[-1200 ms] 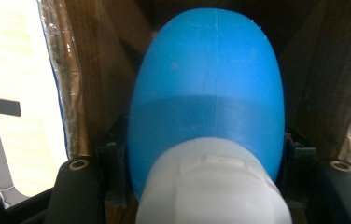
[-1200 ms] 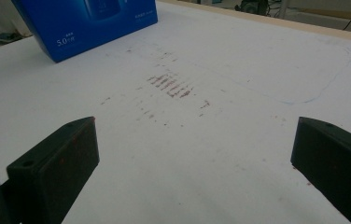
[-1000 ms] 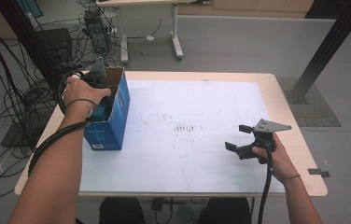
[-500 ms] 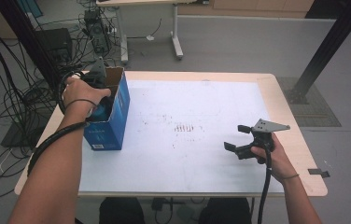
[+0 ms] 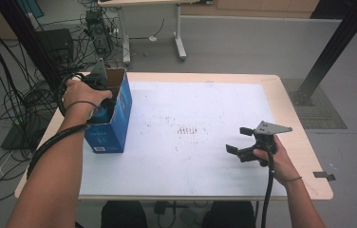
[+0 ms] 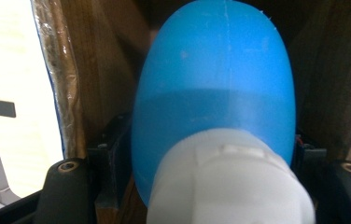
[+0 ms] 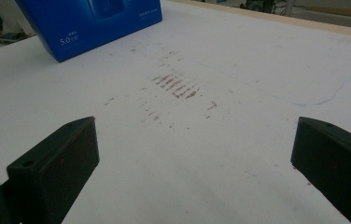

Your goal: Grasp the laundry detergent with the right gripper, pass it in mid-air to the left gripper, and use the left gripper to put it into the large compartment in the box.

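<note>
A blue cardboard box stands open-topped on the white table at its left side. My left gripper reaches down into the box, its fingertips hidden by the box walls in the high view. In the left gripper view the jaws press on both sides of a light blue bottle with a white cap end, inside the brown box interior; the left gripper is shut on it. My right gripper hovers low over the table's right part, open and empty. The box lies far ahead of it.
Reddish-brown smudges mark the table's middle. Cables crowd the floor left of the table. Another desk's legs stand behind, and a black post rises at the back right.
</note>
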